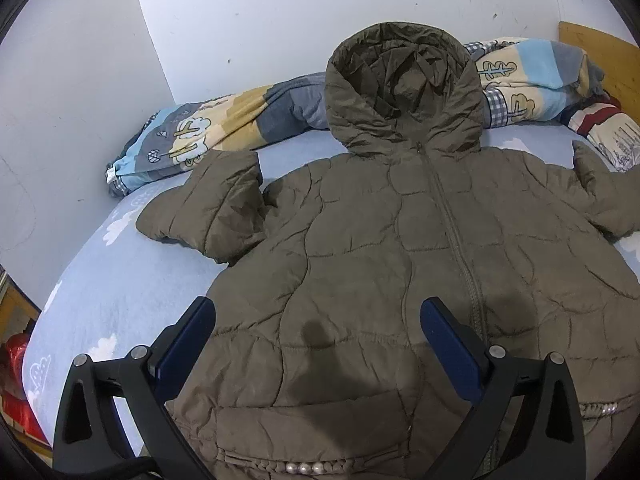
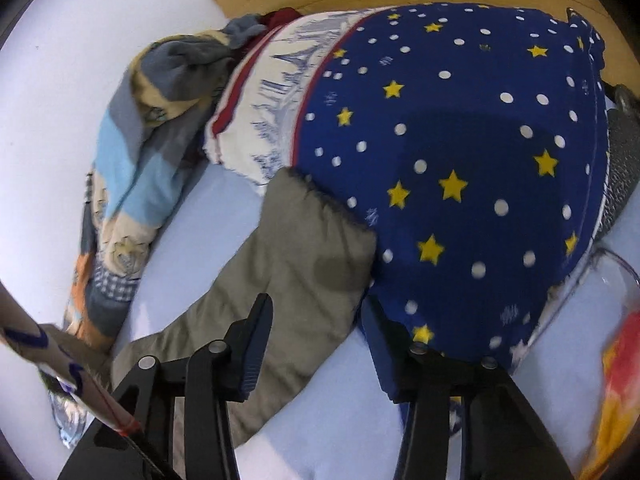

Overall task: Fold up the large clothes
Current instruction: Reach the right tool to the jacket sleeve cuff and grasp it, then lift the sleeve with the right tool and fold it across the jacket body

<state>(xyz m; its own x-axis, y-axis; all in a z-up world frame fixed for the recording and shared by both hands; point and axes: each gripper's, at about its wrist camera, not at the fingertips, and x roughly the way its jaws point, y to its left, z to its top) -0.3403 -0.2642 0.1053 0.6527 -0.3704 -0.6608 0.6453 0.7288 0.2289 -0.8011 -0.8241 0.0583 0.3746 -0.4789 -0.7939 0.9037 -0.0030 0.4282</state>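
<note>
While the olive puffer jacket (image 1: pixel 400 248) lies front-up on the pale blue bed (image 1: pixel 120 300), the left tool (image 1: pixel 318 320) hovers over its hem, jaws wide apart. The right tool (image 2: pixel 316 320) stands half-open above one sleeve (image 2: pixel 288 264) beside a starry pillow (image 2: pixel 460 140), gripping nothing.

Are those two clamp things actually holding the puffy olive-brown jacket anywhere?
No. The left gripper hangs open above the quilted olive-brown hooded jacket; the right gripper straddles its sleeve without pinching it.
</note>
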